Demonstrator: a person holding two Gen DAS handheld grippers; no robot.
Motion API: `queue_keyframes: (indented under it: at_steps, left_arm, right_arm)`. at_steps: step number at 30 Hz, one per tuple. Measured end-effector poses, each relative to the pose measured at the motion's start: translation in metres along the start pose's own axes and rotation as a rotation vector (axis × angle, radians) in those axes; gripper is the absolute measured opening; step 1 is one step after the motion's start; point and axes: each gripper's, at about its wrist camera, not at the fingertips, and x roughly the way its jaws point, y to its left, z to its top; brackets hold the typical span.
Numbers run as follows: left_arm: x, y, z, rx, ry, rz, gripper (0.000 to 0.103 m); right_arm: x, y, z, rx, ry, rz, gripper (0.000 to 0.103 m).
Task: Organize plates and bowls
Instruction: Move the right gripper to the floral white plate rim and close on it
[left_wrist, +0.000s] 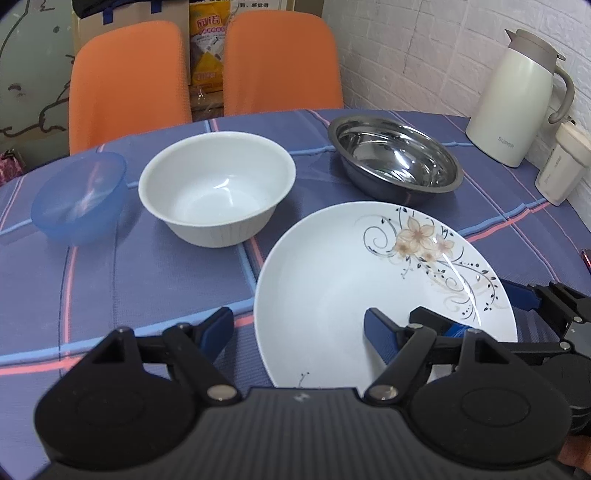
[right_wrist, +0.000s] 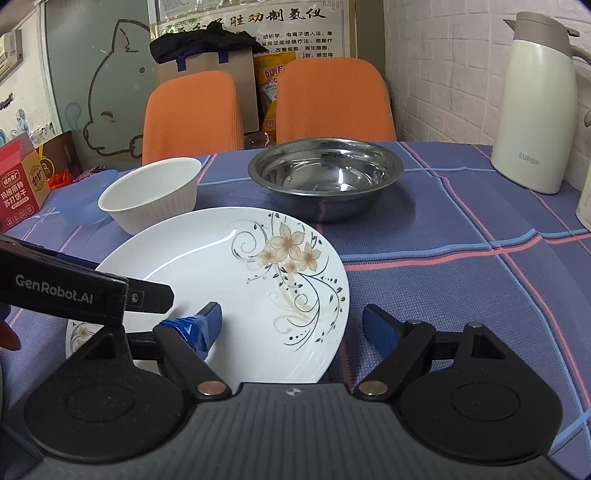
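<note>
Your flowered plate (left_wrist: 354, 280) lies flat on the near part of the checked tablecloth (left_wrist: 129, 280), and both tools straddle its near rim: the left gripper (left_wrist: 299, 330) has its jaws apart over the plate's left edge, the right gripper (right_wrist: 291, 321) has its jaws apart over the right edge, neither clamped. Beyond it sit the steel bowl (left_wrist: 395, 158) far right, the white bowl (left_wrist: 216, 188) in the middle and the small blue bowl (left_wrist: 79, 197) far left, all empty and upright.

A floral white plate (left_wrist: 332, 280) lies near the table's front edge; behind it stand a blue bowl (left_wrist: 79, 197), white bowl (left_wrist: 218, 192) and steel bowl (left_wrist: 395, 158), all upright and empty.
</note>
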Motion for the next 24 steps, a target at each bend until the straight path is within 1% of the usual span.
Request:
queue_keyframes:
  at_steps: [4,6,11,14,17,24]
  left_arm:
    - [0.005,-0.002,0.001,-0.008,0.02,-0.01,0.077]
    - [0.006,-0.003,0.001,0.001,0.019,-0.003,0.077]
    - [0.008,-0.007,0.001,0.013,0.006,0.016,0.078]
    - [0.01,-0.01,0.0,0.002,-0.01,0.027,0.078]
    - [0.01,-0.014,-0.001,0.011,-0.013,0.022,0.079]
    - [0.01,-0.016,-0.003,0.01,-0.024,0.024,0.079]
  right_arm:
    - [0.0,0.0,-0.001,-0.006,-0.013,0.001,0.072]
    - [0.0,0.001,-0.002,-0.008,-0.015,0.001,0.073]
    - [0.0,0.002,-0.003,-0.008,-0.02,-0.006,0.075]
    - [-0.001,0.006,-0.004,-0.008,-0.014,-0.011,0.075]
    - [-0.004,0.009,-0.006,-0.019,-0.015,0.011,0.075]
    - [-0.003,0.011,-0.006,-0.022,-0.014,0.017,0.078]
